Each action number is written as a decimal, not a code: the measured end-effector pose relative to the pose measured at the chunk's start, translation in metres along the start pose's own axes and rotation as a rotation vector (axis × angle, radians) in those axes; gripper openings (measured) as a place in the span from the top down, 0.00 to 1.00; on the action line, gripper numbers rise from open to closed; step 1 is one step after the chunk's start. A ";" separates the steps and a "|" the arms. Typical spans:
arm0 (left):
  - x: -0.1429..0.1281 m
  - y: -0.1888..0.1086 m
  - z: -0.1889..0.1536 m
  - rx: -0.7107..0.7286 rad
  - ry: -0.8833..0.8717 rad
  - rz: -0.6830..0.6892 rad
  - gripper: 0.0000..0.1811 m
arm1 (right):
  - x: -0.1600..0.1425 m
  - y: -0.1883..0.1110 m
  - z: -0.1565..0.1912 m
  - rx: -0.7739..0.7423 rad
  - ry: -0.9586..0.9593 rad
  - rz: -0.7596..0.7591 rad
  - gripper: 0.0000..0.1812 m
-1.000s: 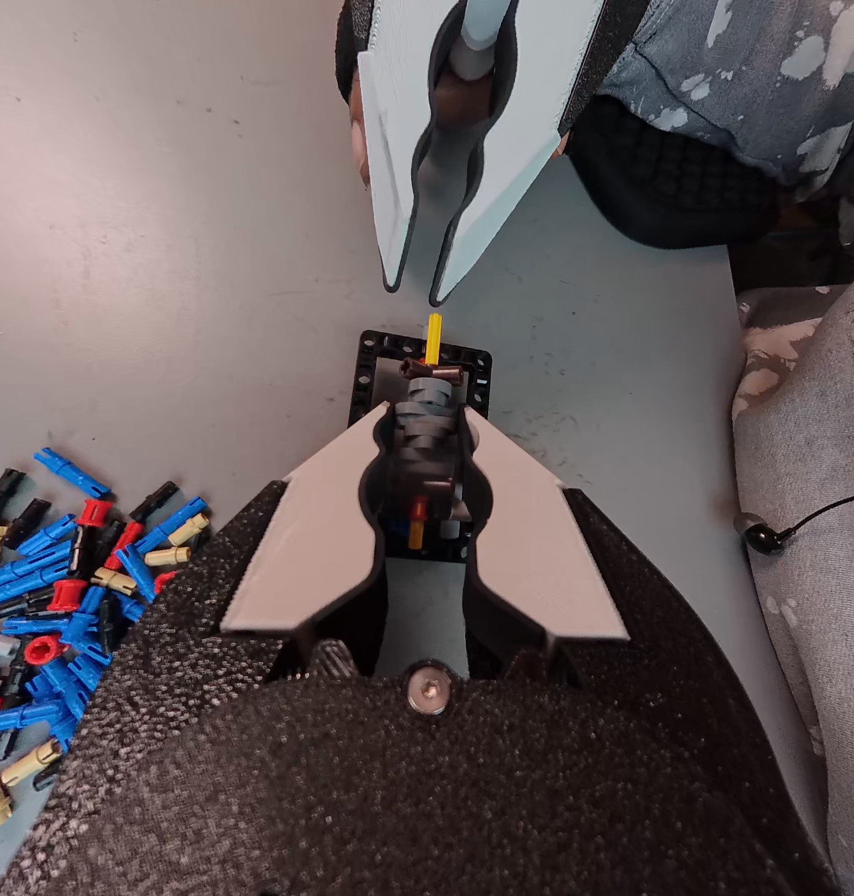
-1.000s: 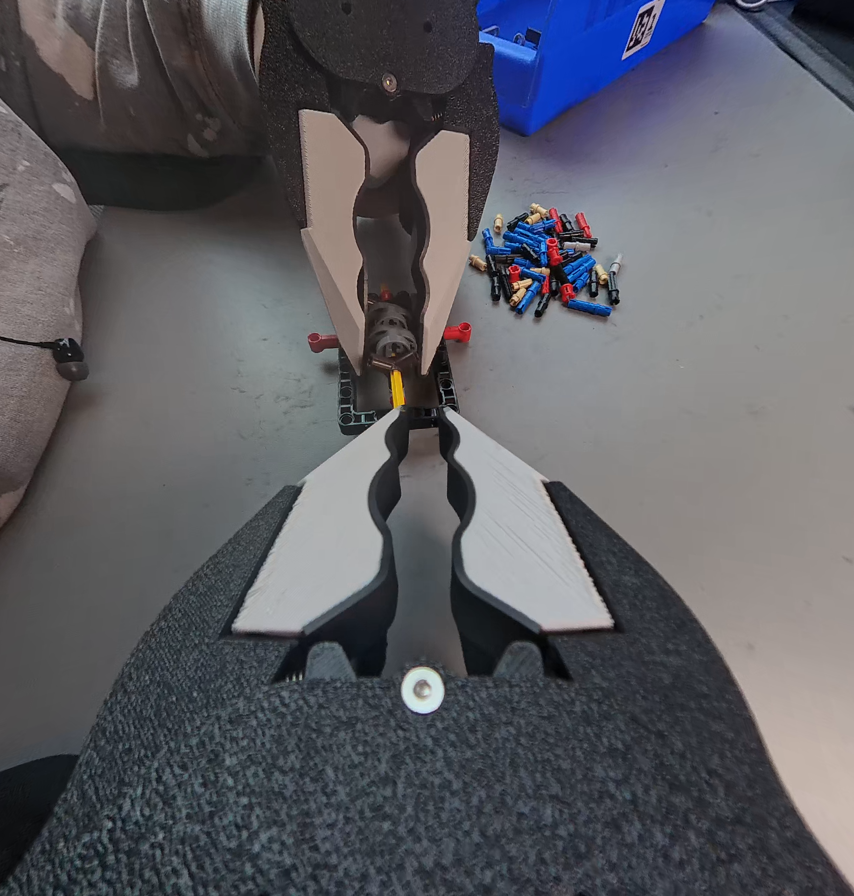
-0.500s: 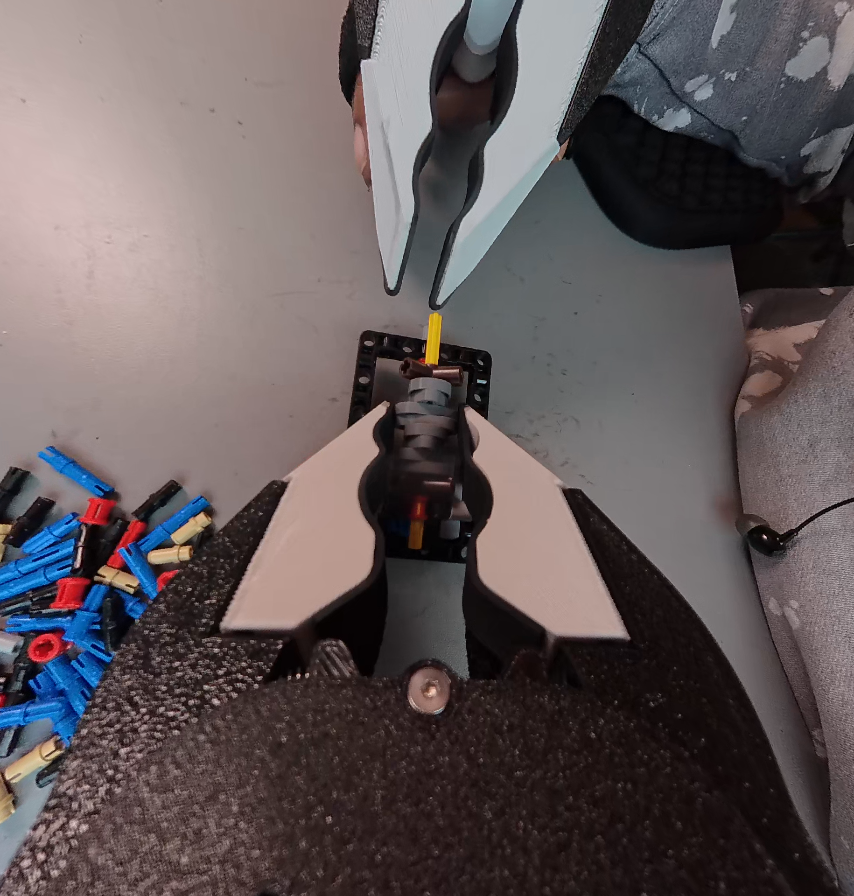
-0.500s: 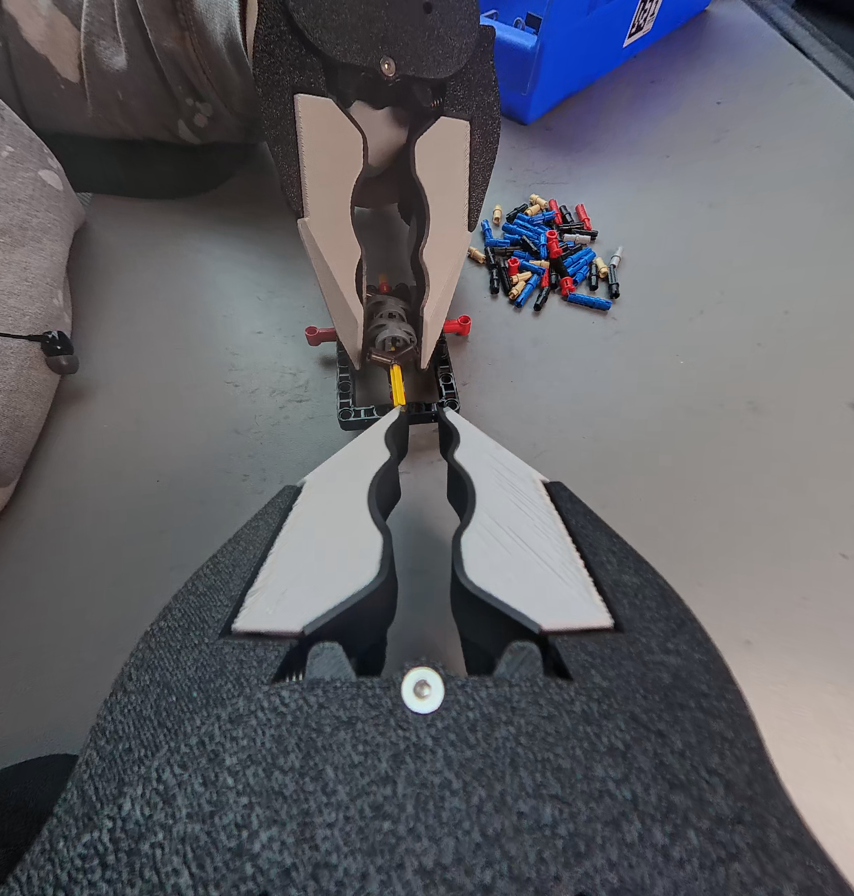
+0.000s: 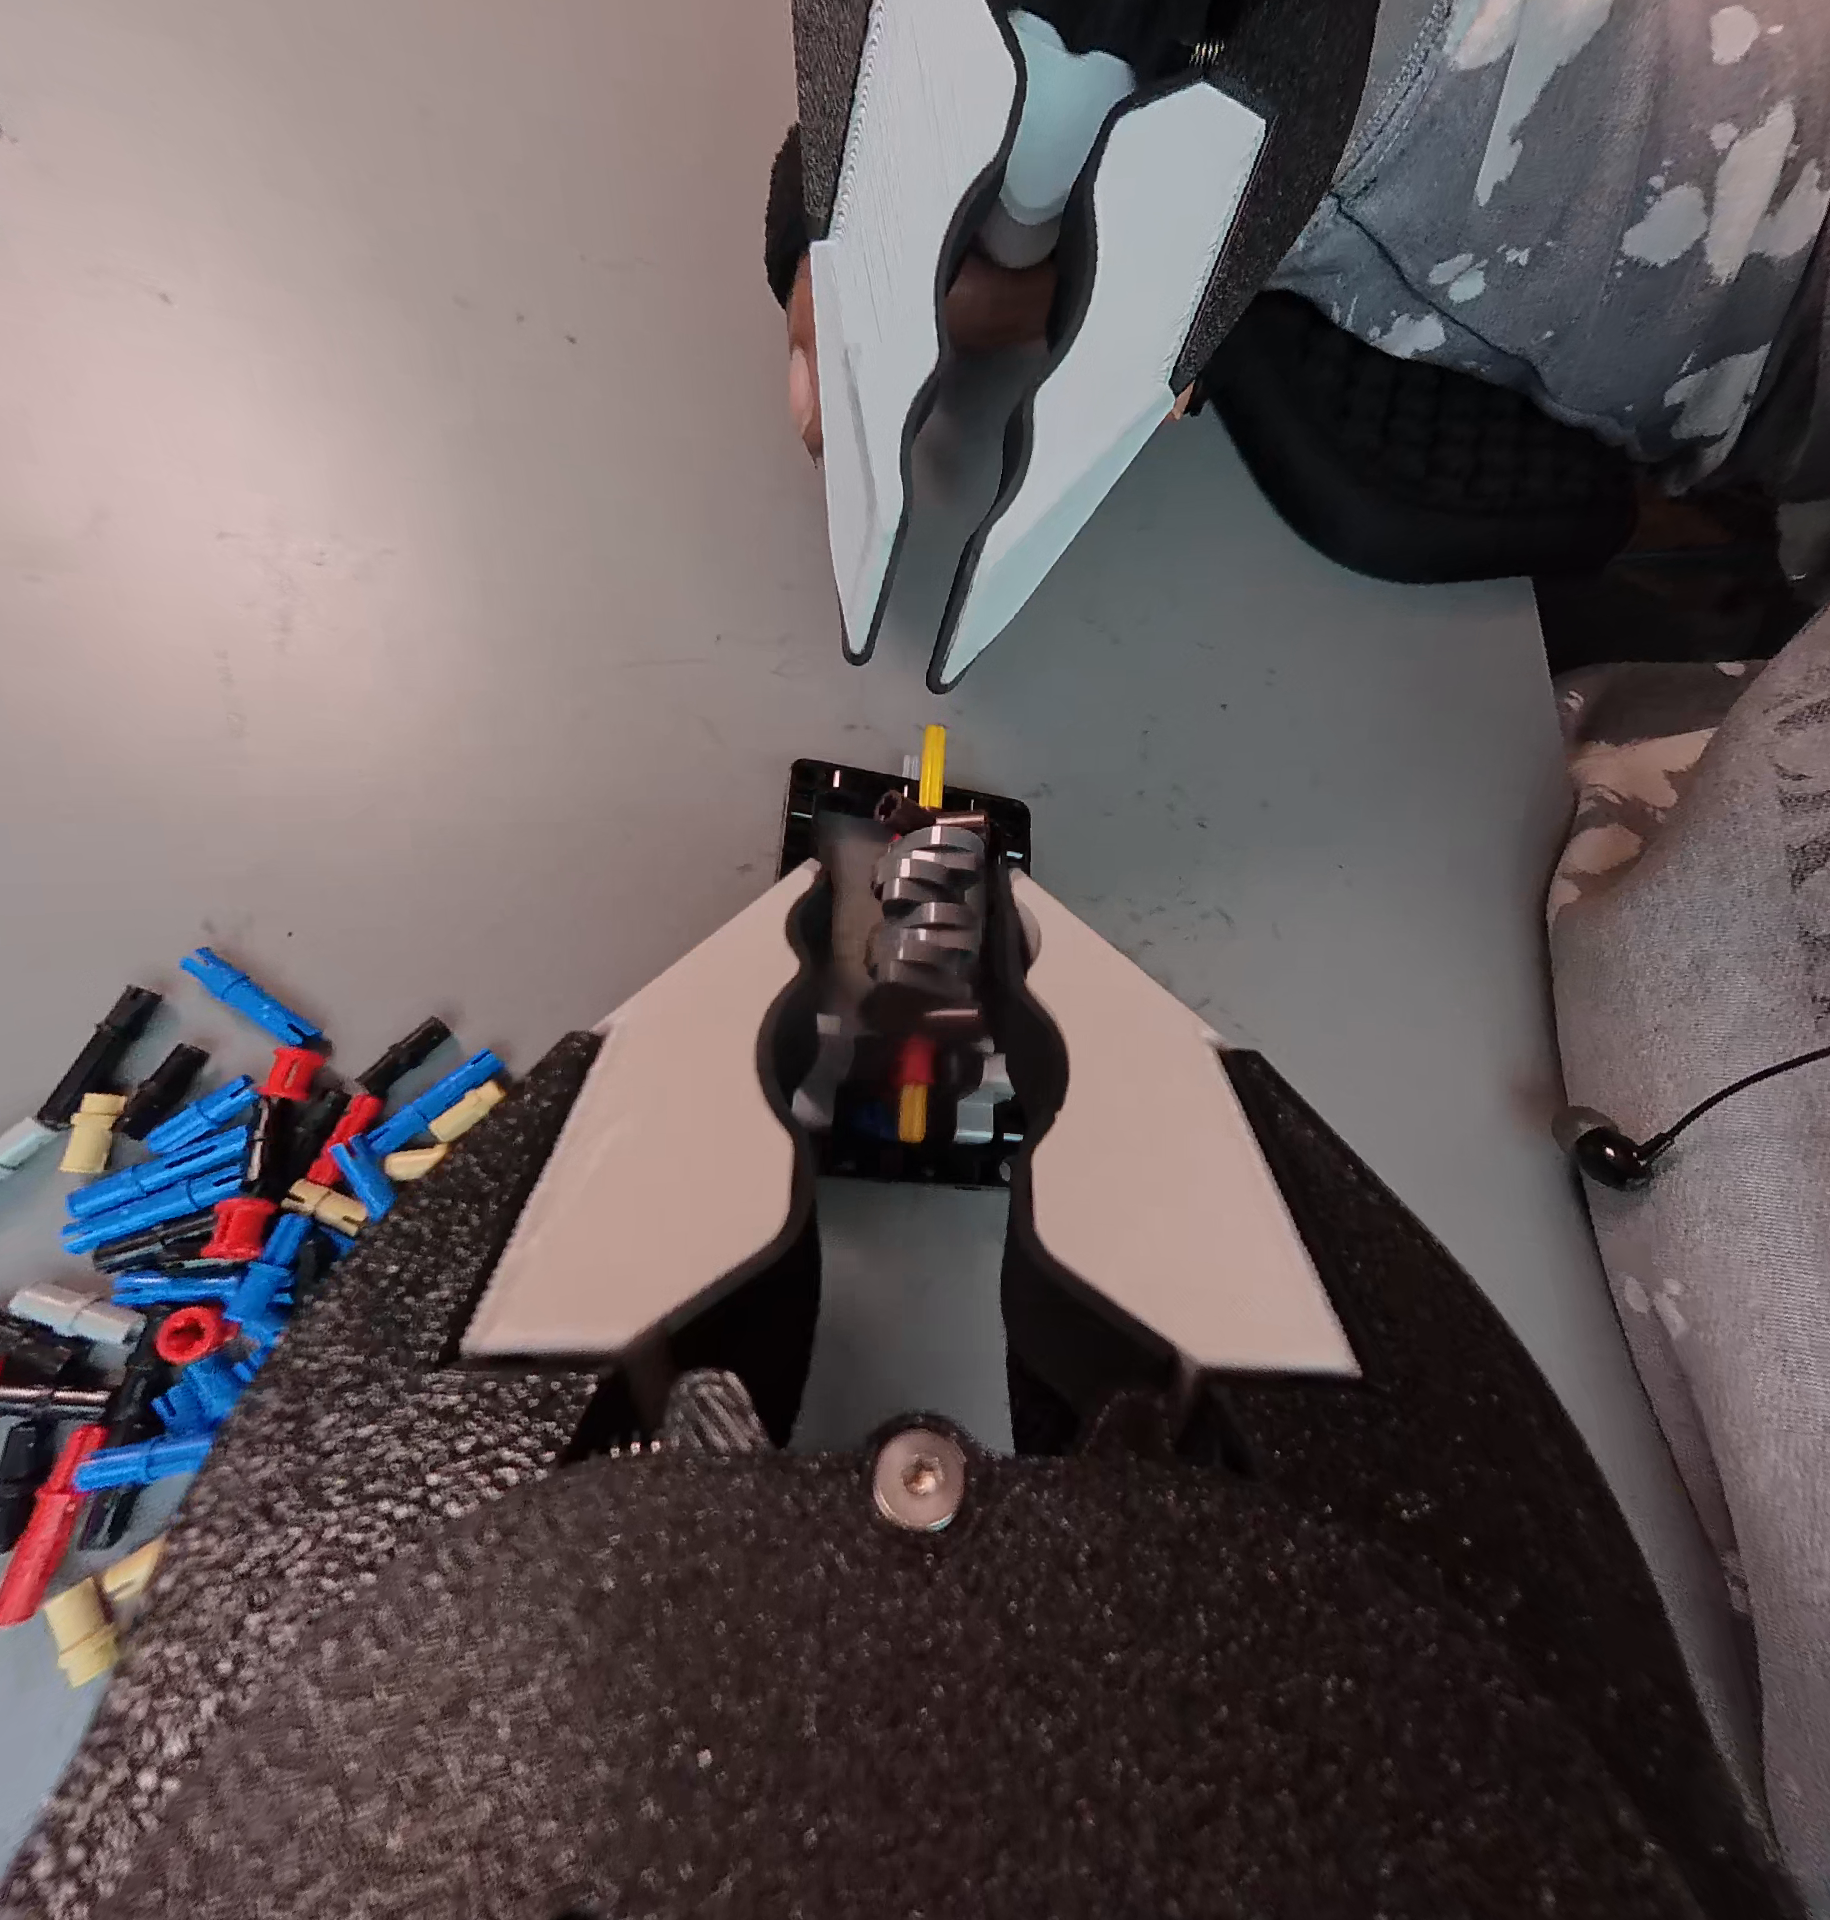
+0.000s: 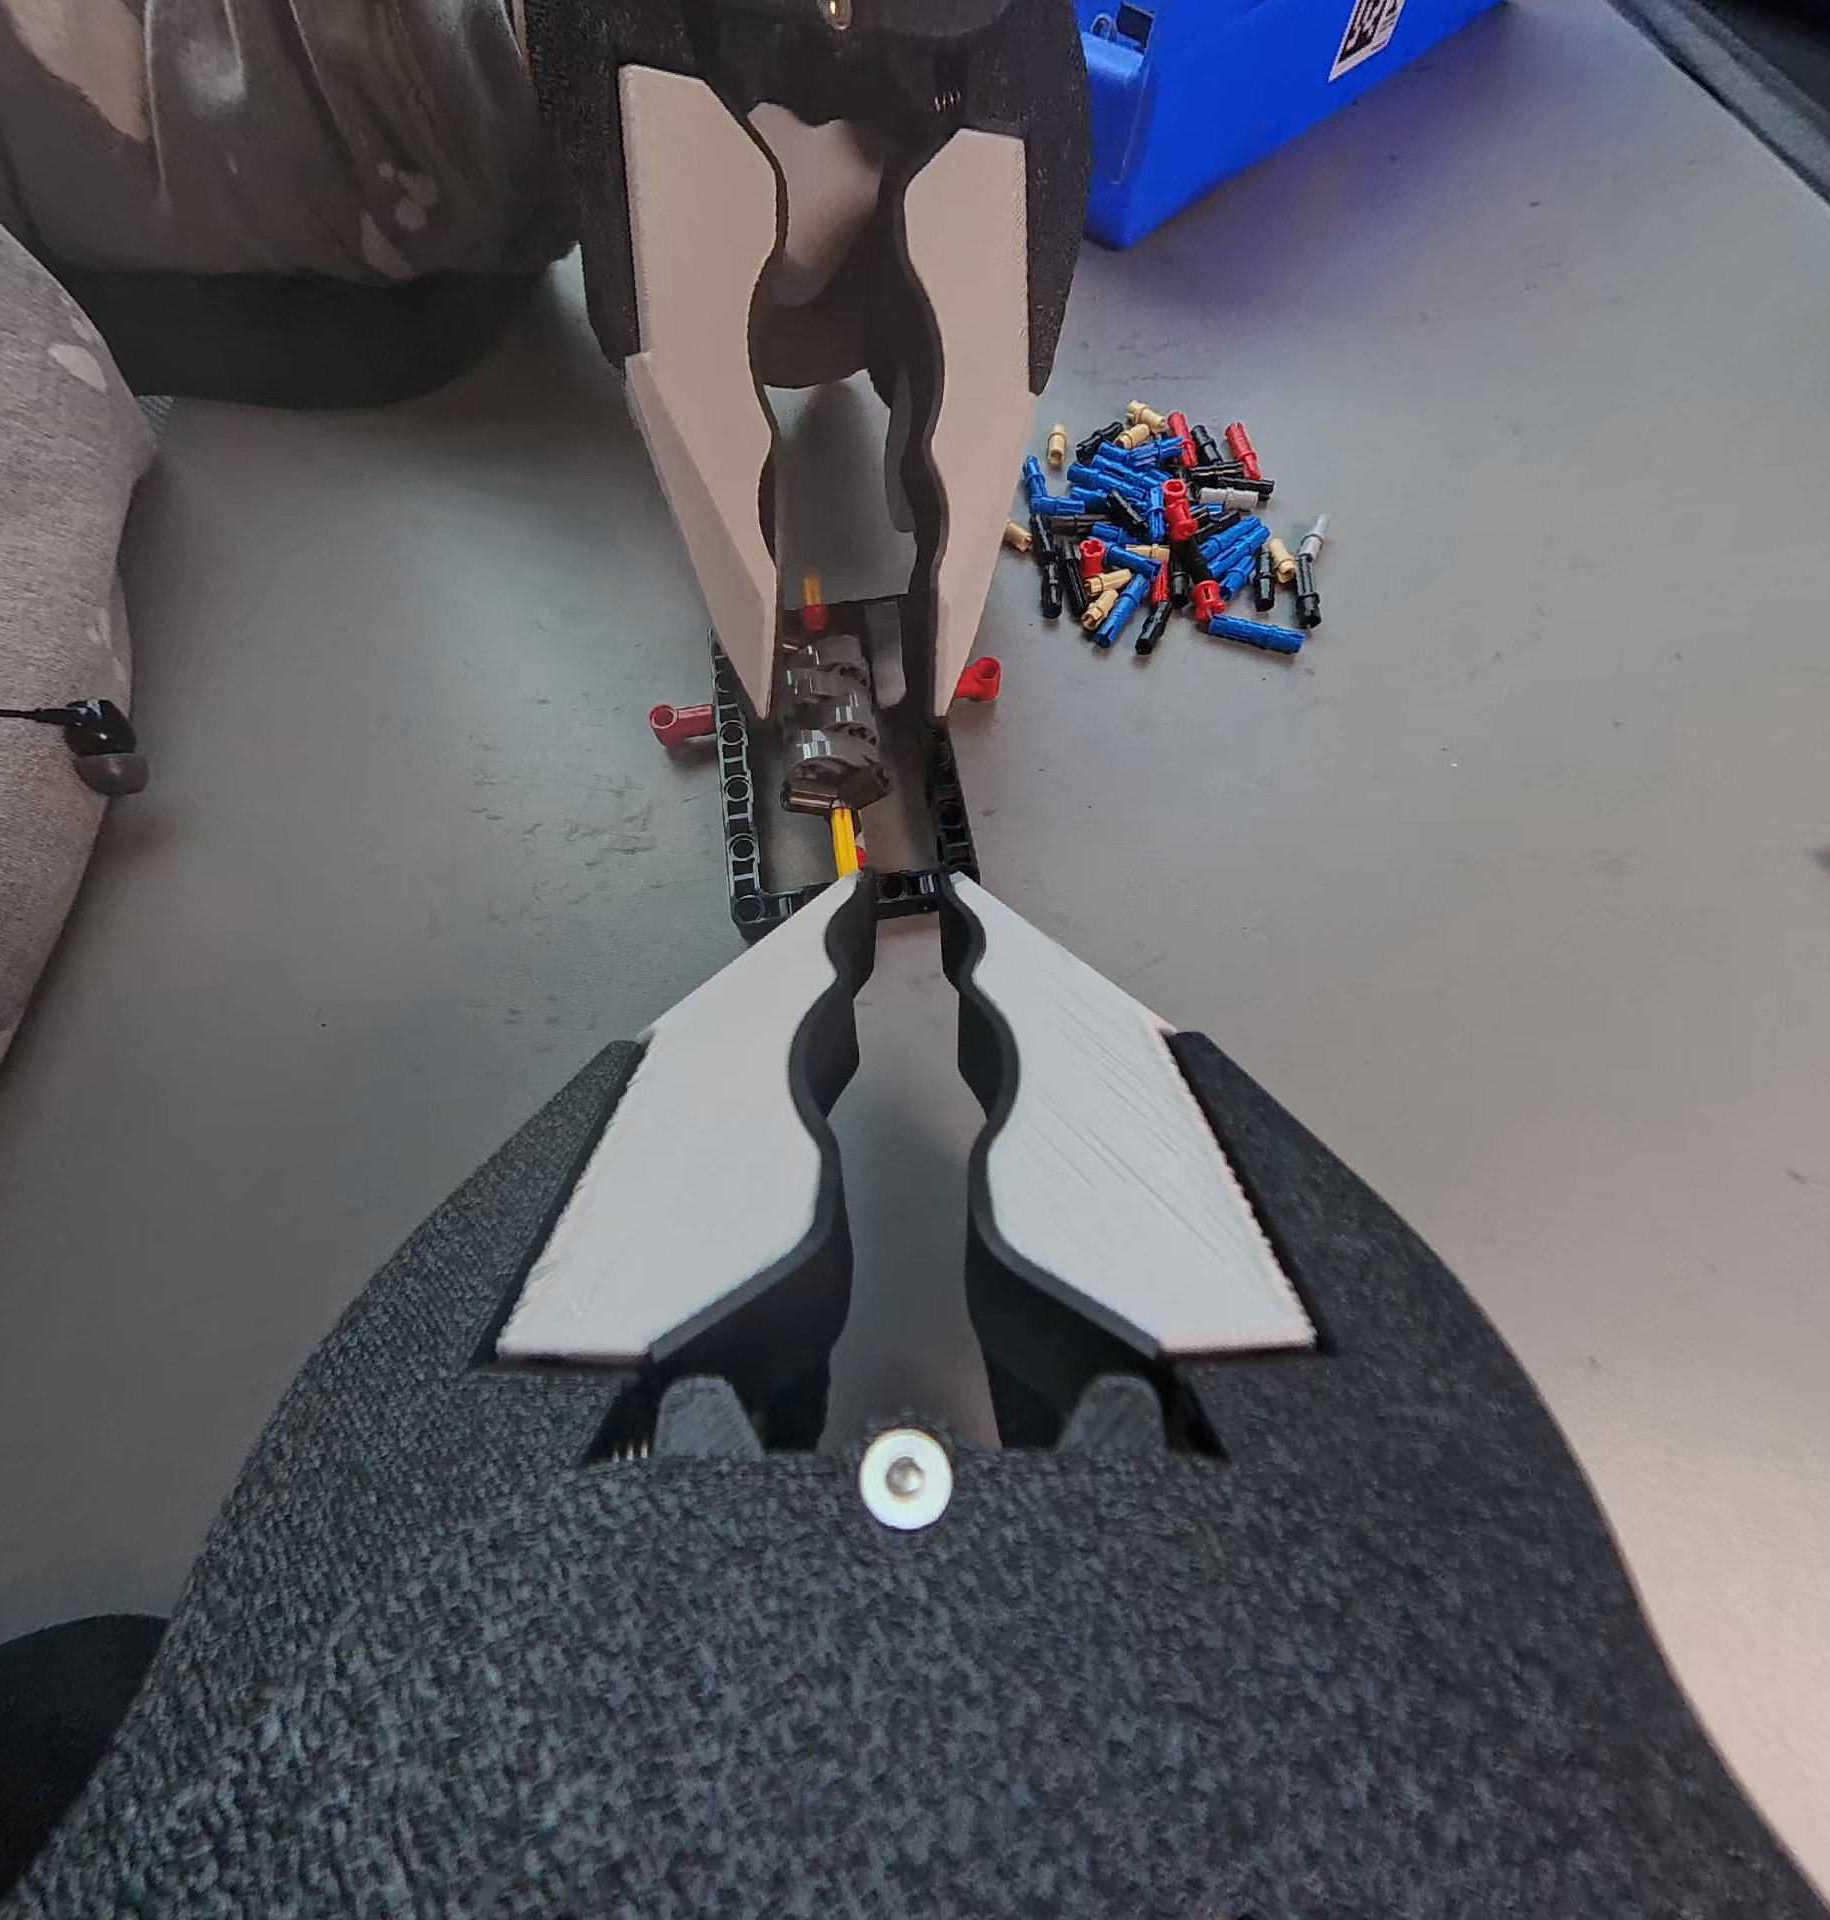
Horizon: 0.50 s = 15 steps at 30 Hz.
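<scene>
Straddling grey gear stack (image 5: 926,909), left gripper (image 5: 916,883) fingers, right gripper (image 6: 900,883) near.

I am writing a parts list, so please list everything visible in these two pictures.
table: one, grey, under everything
frame: one, black, table centre
worm gear: one, dark grey, inside frame
axle: one, yellow, through worm gear
connectors: two, red, flanking frame
pins: one pile, mixed colours, beside frame
bin: one, blue, far edge
earbud: one, black, on cushion
cushion: one, grey, table side
sleeve: one, mottled grey, behind right tool
left tool: one, open, astride worm gear
right tool: one, open, empty, facing axle
</scene>
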State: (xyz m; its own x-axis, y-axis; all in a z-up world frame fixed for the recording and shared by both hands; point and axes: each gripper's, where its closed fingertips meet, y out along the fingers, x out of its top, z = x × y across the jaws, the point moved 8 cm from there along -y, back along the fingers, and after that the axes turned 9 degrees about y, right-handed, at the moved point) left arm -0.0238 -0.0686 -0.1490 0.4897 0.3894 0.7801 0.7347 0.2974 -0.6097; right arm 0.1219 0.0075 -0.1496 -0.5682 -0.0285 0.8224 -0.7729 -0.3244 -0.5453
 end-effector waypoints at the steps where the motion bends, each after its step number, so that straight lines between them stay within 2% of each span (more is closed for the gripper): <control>1: 0.000 -0.003 0.001 0.009 0.004 0.002 0.83 | 0.000 0.000 0.000 -0.001 0.001 -0.001 0.94; 7: -0.003 -0.021 0.007 0.017 0.009 -0.001 0.80 | -0.003 -0.002 -0.004 -0.028 -0.001 0.016 0.94; 15: -0.007 0.001 -0.008 -0.023 0.118 0.094 0.80 | -0.005 -0.003 -0.005 -0.036 0.000 0.037 0.94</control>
State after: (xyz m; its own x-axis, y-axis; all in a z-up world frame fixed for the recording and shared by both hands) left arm -0.0228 -0.0784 -0.1540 0.6077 0.3087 0.7317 0.6929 0.2441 -0.6784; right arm 0.1255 0.0133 -0.1534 -0.5967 -0.0402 0.8014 -0.7610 -0.2884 -0.5811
